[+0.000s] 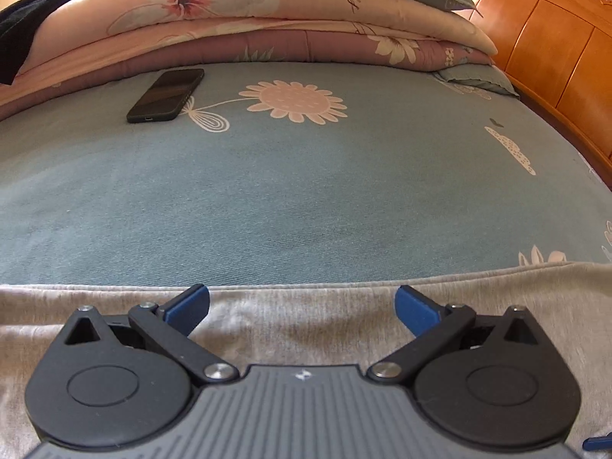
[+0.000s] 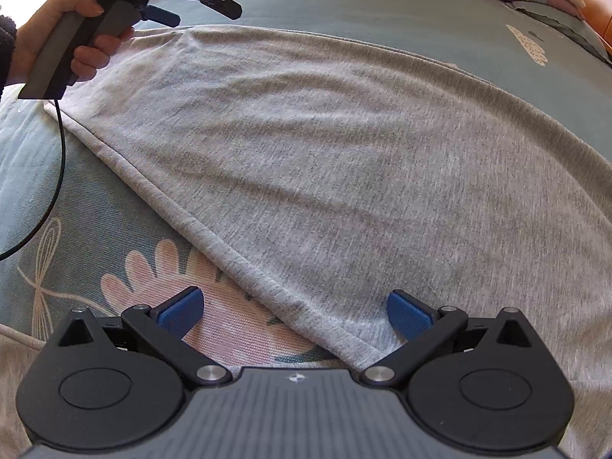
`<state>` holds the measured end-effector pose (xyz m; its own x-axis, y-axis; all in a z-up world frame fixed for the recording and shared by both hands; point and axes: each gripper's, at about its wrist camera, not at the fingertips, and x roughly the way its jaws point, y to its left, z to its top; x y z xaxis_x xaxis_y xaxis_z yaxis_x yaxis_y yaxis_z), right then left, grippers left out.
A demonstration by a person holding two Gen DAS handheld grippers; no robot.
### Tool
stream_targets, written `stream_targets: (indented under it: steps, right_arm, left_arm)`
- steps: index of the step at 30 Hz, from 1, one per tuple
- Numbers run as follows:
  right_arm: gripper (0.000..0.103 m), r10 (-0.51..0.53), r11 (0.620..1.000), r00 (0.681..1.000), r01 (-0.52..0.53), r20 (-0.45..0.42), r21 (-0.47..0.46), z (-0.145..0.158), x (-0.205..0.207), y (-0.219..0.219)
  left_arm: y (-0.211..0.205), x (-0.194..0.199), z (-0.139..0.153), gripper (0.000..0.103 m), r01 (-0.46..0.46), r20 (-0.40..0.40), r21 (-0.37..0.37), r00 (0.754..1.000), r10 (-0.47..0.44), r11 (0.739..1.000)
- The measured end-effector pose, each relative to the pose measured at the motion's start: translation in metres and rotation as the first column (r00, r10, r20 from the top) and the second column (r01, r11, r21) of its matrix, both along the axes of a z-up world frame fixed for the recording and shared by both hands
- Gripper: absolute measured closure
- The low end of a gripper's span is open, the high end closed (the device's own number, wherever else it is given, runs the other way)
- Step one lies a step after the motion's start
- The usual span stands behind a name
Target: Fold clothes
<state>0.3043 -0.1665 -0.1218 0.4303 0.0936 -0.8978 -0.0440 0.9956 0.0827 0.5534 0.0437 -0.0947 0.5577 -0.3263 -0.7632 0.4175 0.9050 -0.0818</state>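
- Where the grey marled knit garment (image 2: 325, 176) runs under the right tool (image 2: 294, 311), its near corner is hidden, and its right side runs out of the frame.
- Which kind of garment it is cannot be told; only a flat spread with one hemmed edge shows, slanting down toward the right tool.
- It lies on the blue-green bedsheet with pink flower print (image 1: 306, 191).
- Both blue pads of the right tool stand spread wide; the hem passes between them, not pinched.
- The left tool (image 1: 302, 306) is also spread wide, hovering over the garment's far edge with nothing gripped.
- Only the right wrist view shows the person's hand (image 2: 57, 30) around the left tool's grey handle, with a black cable (image 2: 57, 176) hanging from it.
- Only the left wrist view shows the black phone (image 1: 166, 95) lying on the sheet, the stack of folded pink floral quilts (image 1: 267, 26) behind it, and the orange wooden headboard (image 1: 554, 57) at the right.
- A dark cloth (image 1: 34, 19) at the upper left is cut off.
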Motion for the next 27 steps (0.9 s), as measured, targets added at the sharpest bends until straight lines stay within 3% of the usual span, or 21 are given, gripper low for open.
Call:
stream_targets:
  steps: [4, 9, 15, 18, 22, 24, 27]
  right_arm:
    - [0.0, 0.003, 1.0, 1.0, -0.003, 0.003, -0.006, -0.001, 0.001, 0.0]
    - [0.0, 0.015, 1.0, 1.0, -0.016, -0.005, -0.016, 0.0, 0.002, 0.001]
    - [0.0, 0.001, 1.0, 1.0, -0.002, -0.01, -0.019, -0.001, 0.003, 0.002]
    - [0.0, 0.006, 1.0, 1.0, -0.007, -0.011, -0.029, -0.001, 0.004, 0.005]
    - [0.0, 0.018, 0.999, 1.0, -0.019, -0.017, -0.029, -0.002, 0.005, 0.004]
    - [0.0, 0.023, 0.999, 1.0, -0.024, -0.018, -0.031, -0.002, 0.005, 0.004]
    - [0.0, 0.02, 0.999, 1.0, -0.02, -0.013, -0.036, -0.002, 0.005, 0.005]
  left_arm:
    - [0.038, 0.006, -0.018, 0.001, -0.084, -0.059, 0.087, 0.994, 0.089, 0.993]
    - [0.077, 0.002, -0.018, 0.001, -0.153, -0.102, 0.097, 0.981, 0.163, 0.983]
    - [0.087, 0.011, 0.0, 0.001, -0.169, -0.053, 0.055, 0.984, 0.172, 0.984]
    - [0.09, 0.012, -0.009, 0.001, -0.191, -0.094, 0.033, 0.977, 0.193, 0.981]
    - [0.102, -0.009, -0.024, 0.001, -0.213, -0.096, 0.061, 0.971, 0.218, 0.975]
    - [0.103, -0.018, -0.021, 0.001, -0.211, -0.098, 0.085, 0.971, 0.219, 0.974]
    - [0.104, -0.033, -0.011, 0.001, -0.206, -0.084, 0.057, 0.974, 0.21, 0.977]
